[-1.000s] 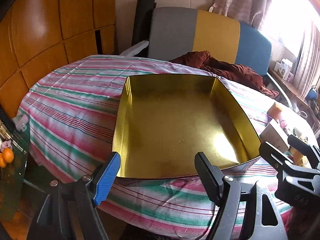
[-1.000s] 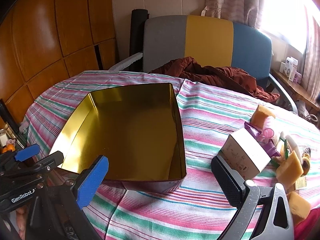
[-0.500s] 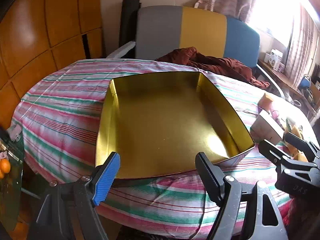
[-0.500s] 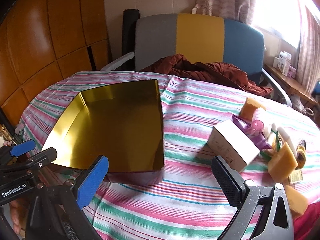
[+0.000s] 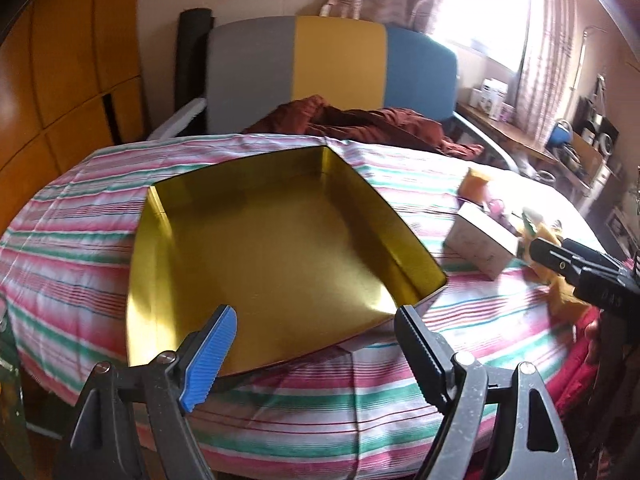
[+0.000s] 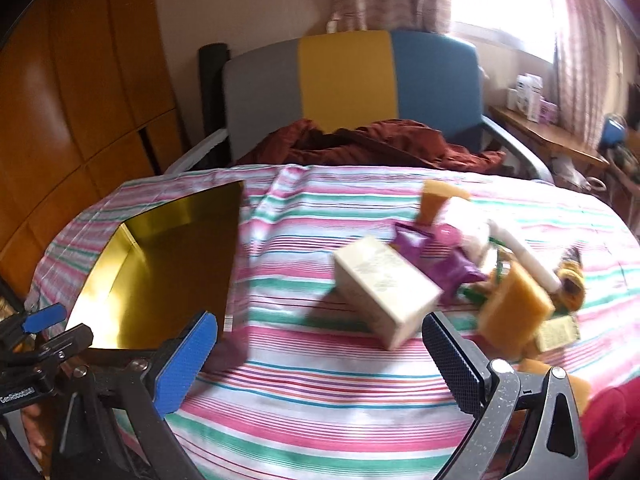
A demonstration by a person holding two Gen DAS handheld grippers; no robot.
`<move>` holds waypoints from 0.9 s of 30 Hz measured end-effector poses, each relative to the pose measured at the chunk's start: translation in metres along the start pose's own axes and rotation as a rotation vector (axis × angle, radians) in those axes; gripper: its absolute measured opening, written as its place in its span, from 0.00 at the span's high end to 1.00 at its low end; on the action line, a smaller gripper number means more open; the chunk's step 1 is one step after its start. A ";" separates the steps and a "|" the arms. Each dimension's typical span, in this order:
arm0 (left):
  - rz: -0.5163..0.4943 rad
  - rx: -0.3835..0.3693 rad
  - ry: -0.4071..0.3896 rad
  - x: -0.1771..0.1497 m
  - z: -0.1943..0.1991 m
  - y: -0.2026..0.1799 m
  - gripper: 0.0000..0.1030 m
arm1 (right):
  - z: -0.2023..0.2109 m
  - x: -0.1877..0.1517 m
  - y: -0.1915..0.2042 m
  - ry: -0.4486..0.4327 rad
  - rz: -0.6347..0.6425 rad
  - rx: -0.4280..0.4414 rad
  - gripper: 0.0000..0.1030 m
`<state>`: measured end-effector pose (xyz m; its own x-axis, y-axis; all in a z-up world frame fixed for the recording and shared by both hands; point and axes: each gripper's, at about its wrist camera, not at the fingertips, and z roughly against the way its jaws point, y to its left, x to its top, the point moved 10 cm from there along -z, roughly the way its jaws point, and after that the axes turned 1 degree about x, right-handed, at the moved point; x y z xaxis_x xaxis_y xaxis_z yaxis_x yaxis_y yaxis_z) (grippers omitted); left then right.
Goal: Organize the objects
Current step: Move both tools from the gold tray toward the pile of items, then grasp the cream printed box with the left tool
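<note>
An empty gold tin tray lies on the striped tablecloth. My left gripper hovers over its near rim, jaws opening, with nothing gripped between them. In the right wrist view the tray sits at the left. A pile lies at the right: a white box, a purple packet, orange sponges and a white tube. My right gripper is open over bare cloth just in front of the box, holding nothing.
A chair with a grey, yellow and blue back stands behind the table, with a rust-brown cloth on its seat. Wooden panels line the left wall. A cluttered side shelf runs under the window at the right.
Both views have swung right, so the tray sits further left in each. The right gripper has moved closer to the white box and the pile. The left jaws stand slightly wider.
</note>
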<state>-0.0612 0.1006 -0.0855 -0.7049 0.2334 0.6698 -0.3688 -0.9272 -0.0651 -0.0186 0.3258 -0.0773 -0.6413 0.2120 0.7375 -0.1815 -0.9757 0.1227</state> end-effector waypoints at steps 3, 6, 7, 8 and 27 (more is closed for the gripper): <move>-0.012 -0.035 0.015 0.002 -0.004 -0.010 0.20 | 0.009 0.000 -0.027 0.006 -0.012 -0.042 0.00; -0.018 -0.083 0.036 0.005 -0.007 -0.022 0.20 | 0.022 0.004 -0.064 0.010 -0.024 -0.111 0.00; -0.027 -0.093 0.039 0.007 -0.008 -0.028 0.20 | 0.027 0.006 -0.076 0.007 -0.033 -0.131 0.00; -0.038 -0.117 0.043 0.010 -0.009 -0.036 0.20 | 0.032 0.009 -0.087 0.002 -0.046 -0.148 0.00; -0.125 -0.363 0.263 0.062 -0.079 -0.210 0.20 | 0.053 0.004 -0.217 -0.117 -0.594 -0.026 0.00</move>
<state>-0.0755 0.3327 -0.0889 -0.7537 0.4471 0.4817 -0.6163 -0.7353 -0.2820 0.0575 0.5361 -0.0656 -0.3390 0.7111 0.6160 -0.5026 -0.6904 0.5203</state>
